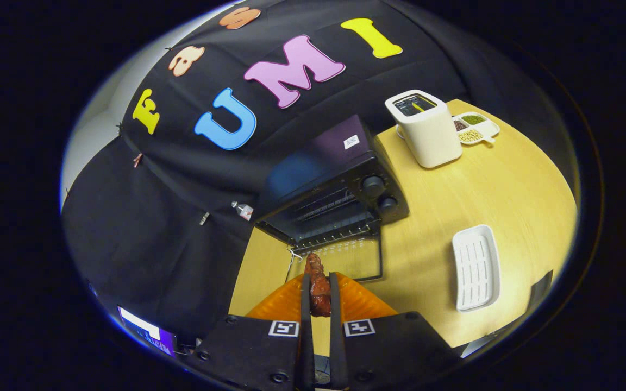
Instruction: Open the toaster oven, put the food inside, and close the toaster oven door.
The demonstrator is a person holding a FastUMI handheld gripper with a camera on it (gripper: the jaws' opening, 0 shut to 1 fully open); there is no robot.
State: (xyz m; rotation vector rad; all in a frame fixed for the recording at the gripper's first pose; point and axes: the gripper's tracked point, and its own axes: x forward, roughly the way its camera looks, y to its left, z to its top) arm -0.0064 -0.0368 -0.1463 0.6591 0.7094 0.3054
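My one camera rides on the gripper point(319, 288), raised above the desk's point(508, 184) near edge. It looks forward and down along the fingers, tilted sideways, at the toaster oven point(335, 190) near the far edge.

Bright even light, sharp centre — strong fisheye bending, dim rim

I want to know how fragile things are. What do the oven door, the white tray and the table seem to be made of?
Oven door: probably glass in a dark metal frame; the table shows through it.
White tray: likely matte plastic, with moulded ribs.
Table: pale wood or wood-look laminate, faint grain, smooth.
The gripper fingers are shut on the food.
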